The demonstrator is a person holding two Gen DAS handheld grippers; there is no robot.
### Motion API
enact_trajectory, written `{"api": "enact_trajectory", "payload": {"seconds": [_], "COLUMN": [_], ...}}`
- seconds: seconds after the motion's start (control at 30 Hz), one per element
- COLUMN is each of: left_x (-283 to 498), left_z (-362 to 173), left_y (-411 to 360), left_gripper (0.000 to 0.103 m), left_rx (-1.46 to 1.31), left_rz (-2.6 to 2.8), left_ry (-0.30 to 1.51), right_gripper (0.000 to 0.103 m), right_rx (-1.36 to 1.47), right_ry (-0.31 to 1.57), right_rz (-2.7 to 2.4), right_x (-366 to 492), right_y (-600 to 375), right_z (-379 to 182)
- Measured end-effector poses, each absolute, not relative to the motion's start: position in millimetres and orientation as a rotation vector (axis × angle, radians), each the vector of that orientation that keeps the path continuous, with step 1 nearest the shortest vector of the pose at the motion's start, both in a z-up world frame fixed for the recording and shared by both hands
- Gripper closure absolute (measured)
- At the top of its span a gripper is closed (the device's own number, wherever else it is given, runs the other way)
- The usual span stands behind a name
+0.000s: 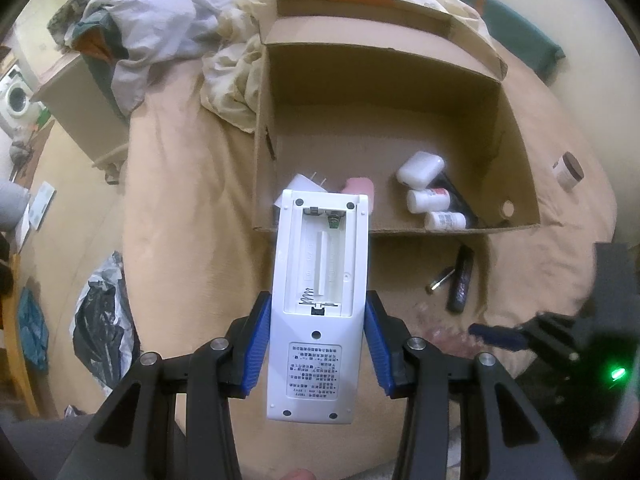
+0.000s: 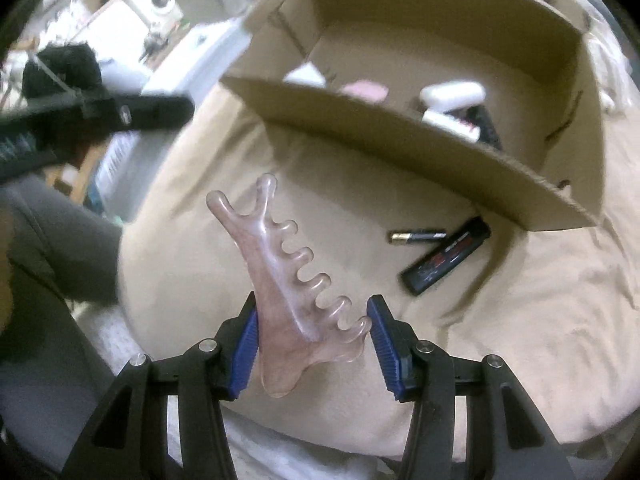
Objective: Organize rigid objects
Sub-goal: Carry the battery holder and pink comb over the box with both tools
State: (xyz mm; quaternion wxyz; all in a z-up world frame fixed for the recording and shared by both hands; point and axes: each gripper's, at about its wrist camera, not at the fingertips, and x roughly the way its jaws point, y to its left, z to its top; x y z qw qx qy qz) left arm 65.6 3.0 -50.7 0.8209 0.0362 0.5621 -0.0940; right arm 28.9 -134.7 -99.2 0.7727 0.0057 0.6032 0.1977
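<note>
**Both grippers loaded beside the cardboard box**

The left gripper [image 1: 318, 320] is clamped on a white remote control [image 1: 318, 276], its blue pads pressed against both long sides. The remote faces back-up with its battery bay uncovered and empty, and its far end reaches over the near wall of the cardboard box [image 1: 384, 120].

The right gripper [image 2: 312, 328] grips a translucent pink comb-shaped tool [image 2: 280, 276] by its wide end. The tool's wavy teeth and forked tip point toward the box [image 2: 400, 136], above the beige bedcover [image 2: 500, 340].

Inside the box, toward its near right corner, lie a white case [image 1: 420, 168], two small white bottles [image 1: 428, 200] and a dark flat item, partly hidden. A pink object and a white plug adapter sit near its near left corner.

Just outside the box's near wall, on the bedcover, lie a battery [image 2: 416, 236] and a black rectangular battery pack [image 2: 446, 256], close together.
</note>
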Motion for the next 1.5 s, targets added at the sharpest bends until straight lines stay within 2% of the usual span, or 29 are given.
{"api": "enact_trajectory", "payload": {"seconds": [0.4, 0.83, 1.0, 1.3, 1.5], "left_x": [71, 136, 162, 191, 202], "left_z": [-20, 36, 26, -48, -69], "left_y": [0, -26, -37, -51, -53], "left_gripper": [0.062, 0.062, 0.062, 0.062, 0.062], "left_rx": [0.059, 0.126, 0.146, 0.155, 0.181], "left_rz": [-0.211, -0.203, -0.189, -0.194, -0.178], "left_ry": [1.111, 0.991, 0.990, 1.098, 1.120], "right_gripper": [0.049, 0.049, 0.049, 0.049, 0.049], "right_rx": [0.188, 0.221, 0.223, 0.255, 0.177], "right_ry": [1.103, 0.951, 0.968, 1.090, 1.155], "right_rz": [0.350, 0.328, 0.290, 0.243, 0.210], "right_x": [40, 106, 138, 166, 178], "right_y": [-185, -213, -219, -222, -216], "right_z": [-36, 21, 9, -53, -78]}}
